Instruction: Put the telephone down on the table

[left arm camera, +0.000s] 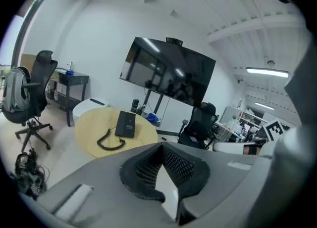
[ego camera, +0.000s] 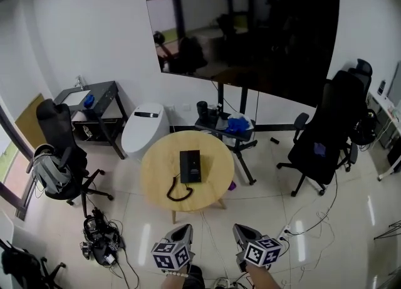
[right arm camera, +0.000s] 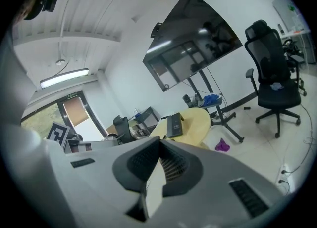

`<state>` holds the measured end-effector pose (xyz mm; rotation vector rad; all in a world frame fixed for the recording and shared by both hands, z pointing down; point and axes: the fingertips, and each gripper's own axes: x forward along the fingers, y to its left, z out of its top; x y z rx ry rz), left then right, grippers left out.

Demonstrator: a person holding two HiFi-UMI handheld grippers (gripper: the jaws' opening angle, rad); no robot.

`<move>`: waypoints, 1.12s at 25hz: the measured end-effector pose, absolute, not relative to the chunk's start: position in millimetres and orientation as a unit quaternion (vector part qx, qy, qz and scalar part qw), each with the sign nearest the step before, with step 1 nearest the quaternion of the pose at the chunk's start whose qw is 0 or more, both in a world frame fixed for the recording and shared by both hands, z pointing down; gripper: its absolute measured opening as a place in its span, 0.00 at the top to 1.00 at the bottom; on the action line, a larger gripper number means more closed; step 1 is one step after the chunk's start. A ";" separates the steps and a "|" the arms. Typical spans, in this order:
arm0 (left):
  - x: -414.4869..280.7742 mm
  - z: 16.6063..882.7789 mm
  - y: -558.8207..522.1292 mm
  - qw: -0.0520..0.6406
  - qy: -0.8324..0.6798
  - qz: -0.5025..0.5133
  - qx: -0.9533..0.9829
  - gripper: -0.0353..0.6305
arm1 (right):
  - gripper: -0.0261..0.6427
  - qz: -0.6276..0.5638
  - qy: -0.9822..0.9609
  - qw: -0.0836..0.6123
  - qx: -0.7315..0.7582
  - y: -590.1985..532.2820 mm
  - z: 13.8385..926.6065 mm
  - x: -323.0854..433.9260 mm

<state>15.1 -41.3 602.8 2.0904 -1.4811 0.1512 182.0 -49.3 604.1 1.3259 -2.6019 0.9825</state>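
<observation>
A black telephone (ego camera: 190, 166) lies flat on the round pale-wood table (ego camera: 156, 172), its coiled cord (ego camera: 178, 192) looping toward the near edge. Both grippers hang over the floor short of the table's near side, apart from it. My left gripper (ego camera: 185, 227) is shut and holds nothing. My right gripper (ego camera: 239, 229) is also shut and empty. The left gripper view shows the telephone (left arm camera: 126, 123) and cord (left arm camera: 110, 141) on the table (left arm camera: 89, 123), beyond the closed jaws (left arm camera: 161, 145). In the right gripper view, the telephone (right arm camera: 174, 124) lies on the table (right arm camera: 200, 120), past the closed jaws (right arm camera: 159, 140).
A large dark screen (ego camera: 244, 34) on a stand rises behind the table. A small side table (ego camera: 227, 128) with blue items stands just past it. A white toilet-like unit (ego camera: 143, 128) sits at left. Black office chairs (ego camera: 322, 137) (ego camera: 59, 156) flank the table. Cables (ego camera: 100, 241) lie on the floor.
</observation>
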 end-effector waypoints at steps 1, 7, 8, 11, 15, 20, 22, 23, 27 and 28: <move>16.9 600.8 -35.0 0.282 -0.555 0.055 0.781 0.94 | 0.94 0.317 -0.847 0.031 0.426 -43.4 602.4 179.6; 16.3 592.7 -17.0 0.275 -0.557 0.052 0.782 0.94 | 0.94 0.306 -0.860 0.039 0.406 -26.4 588.4 159.4; 12.9 592.1 -16.0 0.277 -0.557 0.049 0.782 0.94 | 0.94 0.304 -0.862 0.039 0.405 -24.9 585.6 154.5; 2.3 589.9 -11.6 0.286 -0.555 0.040 0.780 0.94 | 0.94 0.303 -0.862 0.036 0.405 -18.1 579.5 143.2; -8.0 584.7 -7.7 0.288 -0.545 0.038 0.786 0.94 | 0.94 0.301 -0.859 0.030 0.414 -11.5 572.0 134.3; -20.1 581.9 -3.5 0.290 -0.537 0.032 0.791 0.94 | 0.94 0.298 -0.854 0.032 0.426 -2.4 573.4 126.5; -22.5 580.4 -1.3 0.289 -0.535 0.033 0.793 0.94 | 0.94 0.298 -0.852 0.032 0.430 2.1 573.1 125.4; -23.2 579.5 0.0 0.287 -0.534 0.033 0.795 0.94 | 0.94 0.297 -0.851 0.032 0.432 4.3 572.6 124.6; -22.9 579.7 6.1 0.289 -0.527 0.032 0.798 0.94 | 0.94 0.295 -0.850 0.035 0.436 13.5 572.0 119.8; -22.6 580.6 6.8 0.291 -0.526 0.032 0.798 0.94 | 0.94 0.295 -0.850 0.035 0.436 14.9 572.4 118.8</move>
